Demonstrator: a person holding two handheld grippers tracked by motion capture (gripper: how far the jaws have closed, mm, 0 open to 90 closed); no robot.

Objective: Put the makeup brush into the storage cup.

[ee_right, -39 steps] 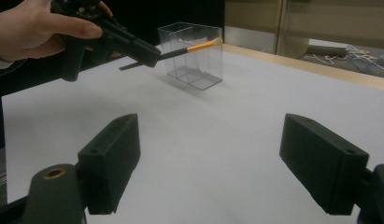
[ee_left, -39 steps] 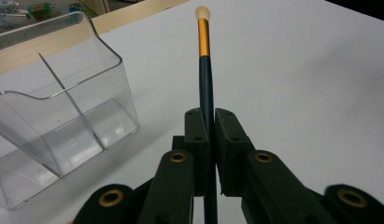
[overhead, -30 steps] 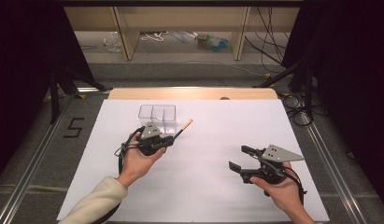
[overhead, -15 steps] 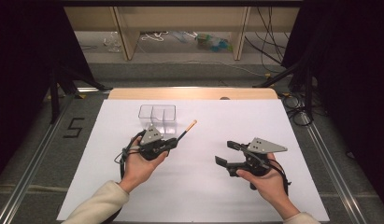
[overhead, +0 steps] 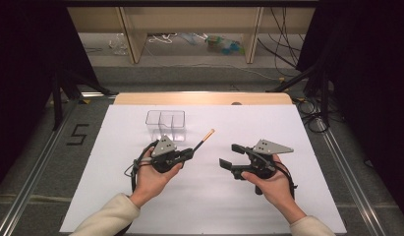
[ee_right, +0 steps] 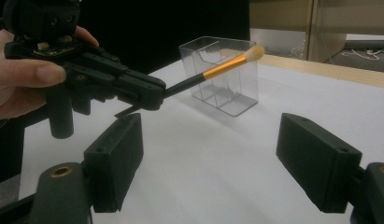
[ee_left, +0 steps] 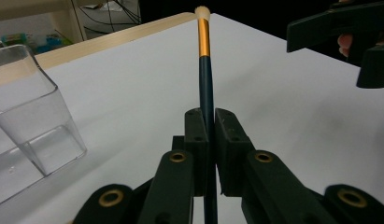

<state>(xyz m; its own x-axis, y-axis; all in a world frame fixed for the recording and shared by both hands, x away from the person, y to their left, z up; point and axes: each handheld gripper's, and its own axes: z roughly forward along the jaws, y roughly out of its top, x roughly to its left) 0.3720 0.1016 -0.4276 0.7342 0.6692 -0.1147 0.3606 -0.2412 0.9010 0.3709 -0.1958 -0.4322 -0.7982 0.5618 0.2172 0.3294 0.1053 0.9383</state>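
Nearest the person, the right gripper [overhead: 231, 156] is held above the white bench [overhead: 288, 196] with its 2 jaws spread wide and nothing between them; in the right gripper view the 2 black pads stand well apart over bare bench. Compared with 1 second ago, this gripper has travelled from the right part of the bench toward the middle and now sits near the left gripper, its jaws pointing left at it.

The left gripper [overhead: 189, 153] lies at about the same depth, held in the left hand [overhead: 153, 179]. Its jaws are pressed together on the dark handle of a makeup brush [overhead: 204, 137], which the left gripper view shows pinched between the 2 pads. The brush rises clear of the bench, slanting up and away to the right, with an orange-gold ferrule and a pale tip at the far end. Over the last second the left gripper has shifted slightly toward the person and the brush tip has swung a little to the right.

Farther back stands a clear plastic organizer box [overhead: 165, 124] with open compartments, upright on the bench and unchanged in place, just beyond the left gripper and apart from the brush.
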